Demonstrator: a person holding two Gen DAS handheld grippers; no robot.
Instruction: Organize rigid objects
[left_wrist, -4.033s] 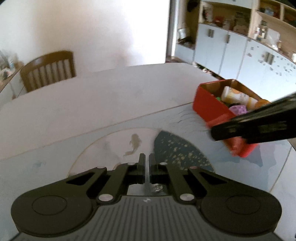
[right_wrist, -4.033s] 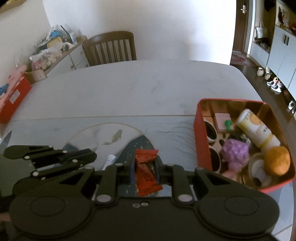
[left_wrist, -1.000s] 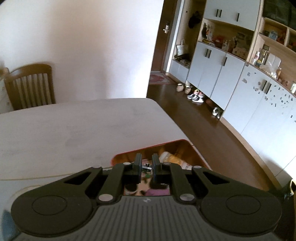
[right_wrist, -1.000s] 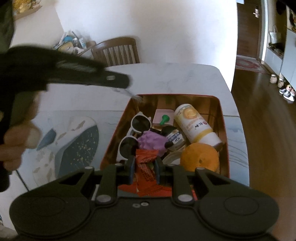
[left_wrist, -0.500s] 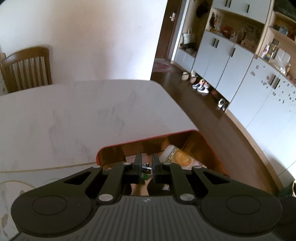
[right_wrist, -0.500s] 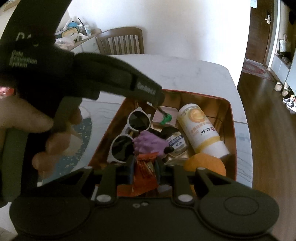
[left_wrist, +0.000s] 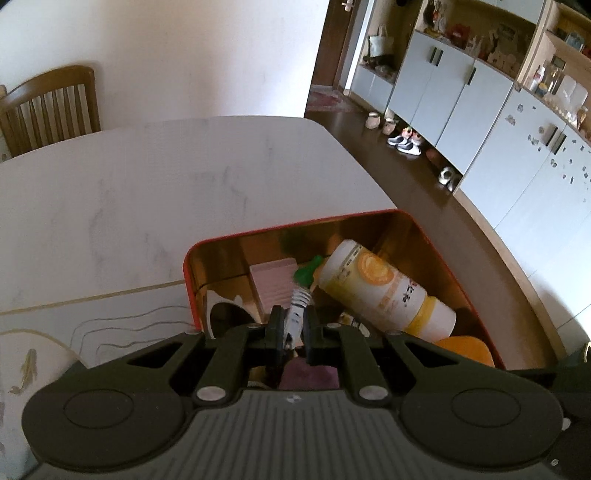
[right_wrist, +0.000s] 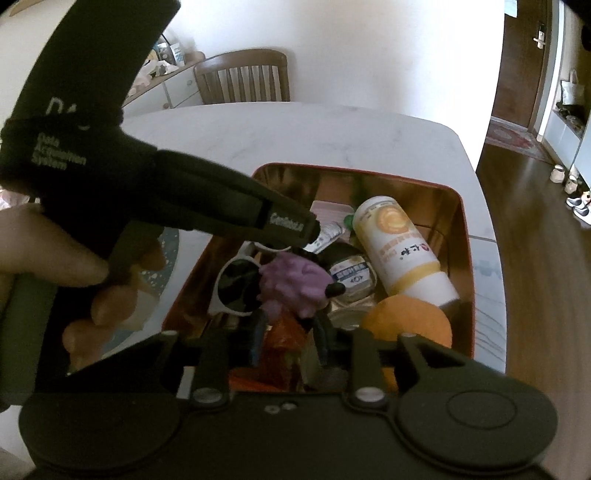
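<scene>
Both grippers over the red box at the table's corner.

The left gripper (left_wrist: 294, 334) is clamped on a small white tube (left_wrist: 297, 315) whose long axis runs away from the camera, its far end toward the green cap (left_wrist: 308, 272) and pink pad (left_wrist: 277, 282) inside the red box (left_wrist: 448, 258). The right gripper (right_wrist: 289, 341) has its fingers parted around an orange wrapper (right_wrist: 282, 338); whether they still pinch it I cannot tell. The box is crowded: a bottle (right_wrist: 400, 245) lies lengthwise along its right side, with an orange (right_wrist: 406, 323), sunglasses (right_wrist: 236, 286) and a purple lump (right_wrist: 291, 282) below. The box sits close to the white table's (left_wrist: 166, 177) right edge, with the dark wooden floor (left_wrist: 413, 173) beyond; open tabletop stretches toward a chair (left_wrist: 50, 107) at the far side.
</scene>
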